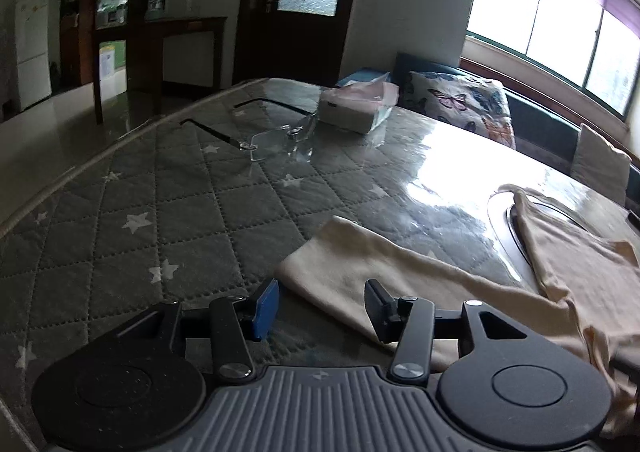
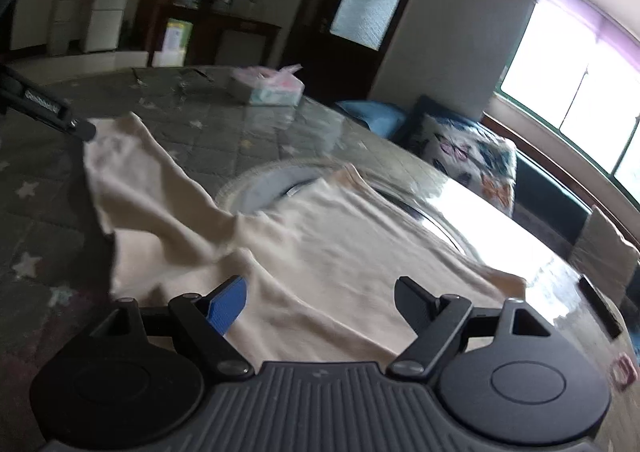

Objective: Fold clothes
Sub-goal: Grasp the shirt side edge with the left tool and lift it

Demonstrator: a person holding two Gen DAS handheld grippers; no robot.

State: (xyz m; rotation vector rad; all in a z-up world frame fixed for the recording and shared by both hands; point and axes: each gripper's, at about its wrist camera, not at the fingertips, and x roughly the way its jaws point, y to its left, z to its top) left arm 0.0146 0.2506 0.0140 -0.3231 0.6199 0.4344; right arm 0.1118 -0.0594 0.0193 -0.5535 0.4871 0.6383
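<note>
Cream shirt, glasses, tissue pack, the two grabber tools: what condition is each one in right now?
Cream long-sleeved shirt: spread on the table, rumpled, not yet folded, one sleeve stretched out.
Rimless eyeglasses with dark arms: arms unfolded, resting on the table.
Soft tissue pack: opened, tissue sticking out.
Left gripper: jaws open, empty, at the sleeve cuff.
Right gripper: jaws open, empty, over the shirt.

I can read no words, numbers or brand names here. The tissue pack [image 1: 357, 106] on my tabletop [image 1: 160, 212] shows print too blurred to make out. Beyond it, by the dark wooden cabinet [image 1: 116, 8], the papers and a green poster [image 2: 175, 37] stay illegible in both views.
</note>
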